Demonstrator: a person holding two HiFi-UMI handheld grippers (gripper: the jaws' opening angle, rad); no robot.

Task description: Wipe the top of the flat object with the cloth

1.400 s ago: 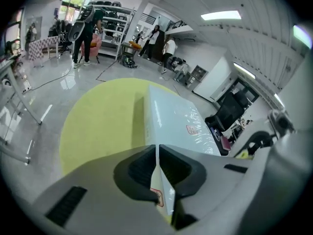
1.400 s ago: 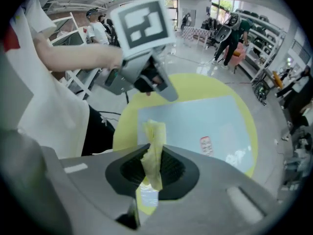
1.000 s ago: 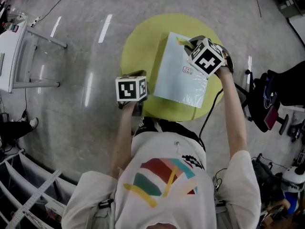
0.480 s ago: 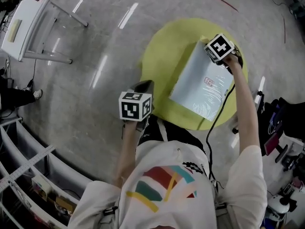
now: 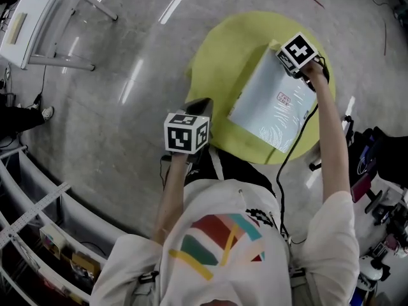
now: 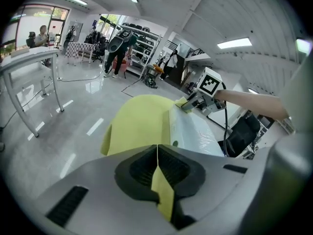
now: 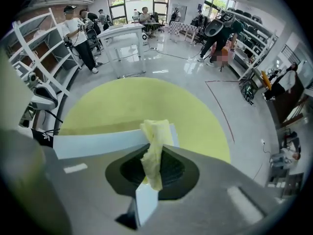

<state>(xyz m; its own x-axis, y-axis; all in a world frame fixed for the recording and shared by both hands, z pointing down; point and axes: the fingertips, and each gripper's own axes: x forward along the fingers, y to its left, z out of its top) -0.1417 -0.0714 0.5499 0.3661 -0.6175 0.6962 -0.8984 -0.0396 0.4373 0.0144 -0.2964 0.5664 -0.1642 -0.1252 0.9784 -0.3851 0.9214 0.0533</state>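
Grips a crumpled yellow cloth in the right gripper, jaws pinched shut on it, right at the far corner of the pale blue flat object; contact between cloth and surface unclear. Holds the left gripper with jaws pressed together on nothing, over the near-left rim of the round yellow-green table, apart from the flat object. Shows that object lying flat on the table's right half, glossy, a small red mark on top.

- left gripper: jaws pressed together, empty, arm bent near the torso
- right gripper: jaws pinching the cloth, arm stretched forward, pointing steeply down
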